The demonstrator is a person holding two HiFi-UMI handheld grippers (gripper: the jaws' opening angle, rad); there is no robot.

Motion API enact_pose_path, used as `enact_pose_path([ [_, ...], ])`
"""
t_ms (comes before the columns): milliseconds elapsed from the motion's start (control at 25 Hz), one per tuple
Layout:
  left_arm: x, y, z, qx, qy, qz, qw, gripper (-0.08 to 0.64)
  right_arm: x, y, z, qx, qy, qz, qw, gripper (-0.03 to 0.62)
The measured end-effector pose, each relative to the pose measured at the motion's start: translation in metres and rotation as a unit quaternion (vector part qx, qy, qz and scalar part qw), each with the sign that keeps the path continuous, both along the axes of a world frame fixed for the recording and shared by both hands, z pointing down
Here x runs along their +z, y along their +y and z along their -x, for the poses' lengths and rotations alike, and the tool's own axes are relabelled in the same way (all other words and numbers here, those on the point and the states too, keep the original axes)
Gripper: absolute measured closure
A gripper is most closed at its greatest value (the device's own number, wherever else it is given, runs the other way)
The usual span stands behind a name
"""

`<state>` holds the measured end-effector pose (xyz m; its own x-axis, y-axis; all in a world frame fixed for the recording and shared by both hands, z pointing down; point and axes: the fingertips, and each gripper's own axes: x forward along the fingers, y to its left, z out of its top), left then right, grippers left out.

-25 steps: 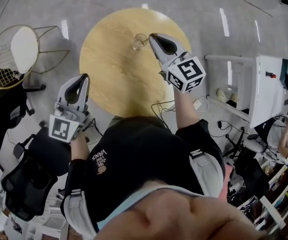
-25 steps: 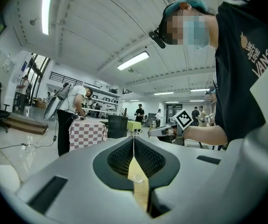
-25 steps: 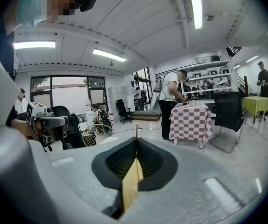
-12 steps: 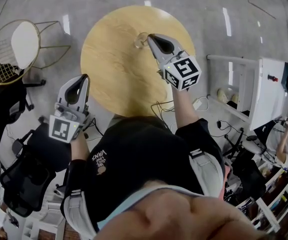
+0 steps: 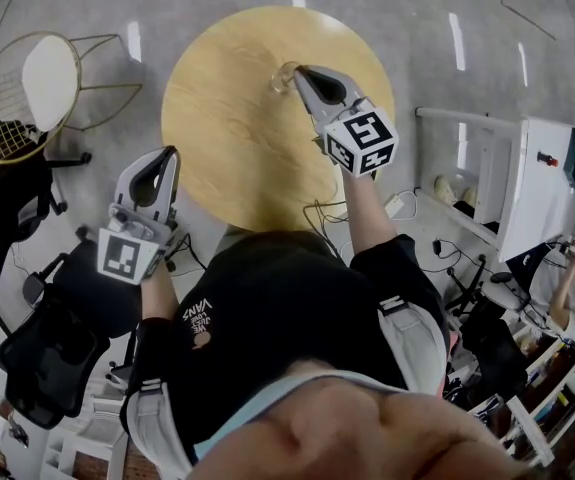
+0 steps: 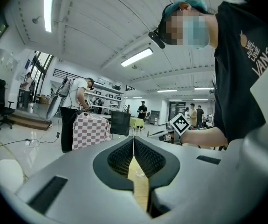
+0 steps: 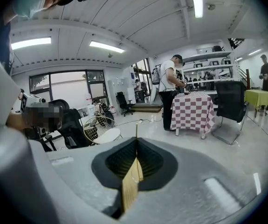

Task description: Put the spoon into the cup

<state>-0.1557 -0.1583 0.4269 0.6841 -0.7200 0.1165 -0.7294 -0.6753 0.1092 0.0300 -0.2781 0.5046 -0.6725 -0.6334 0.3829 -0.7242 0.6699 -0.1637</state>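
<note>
A: So, what is the right claw (image 5: 300, 71) doing?

B: It is pinching the spoon (image 7: 136, 129), which shows as a thin gold sliver poking past its tips. The glass cup (image 5: 282, 76) stands just beside those tips, at their 9 o'clock, toward 12 o'clock on the round wooden counter (image 5: 227, 128).

A: And the left claw (image 5: 171, 154)?

B: Pressed together tip to tip, it hangs at the counter's 8 o'clock edge, pointing across the wood. A wire chair (image 5: 22, 93) sits well apart at 9 o'clock.
</note>
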Motion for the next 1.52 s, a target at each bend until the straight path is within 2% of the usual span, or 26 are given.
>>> enact_pose_path([
  [1520, 0.011, 0.002, 0.008, -0.016, -0.001, 0.017, 0.9997, 0.563, 0.058, -0.006, 0.016, -0.021, 0.06, 0.034, 0.997, 0.591],
])
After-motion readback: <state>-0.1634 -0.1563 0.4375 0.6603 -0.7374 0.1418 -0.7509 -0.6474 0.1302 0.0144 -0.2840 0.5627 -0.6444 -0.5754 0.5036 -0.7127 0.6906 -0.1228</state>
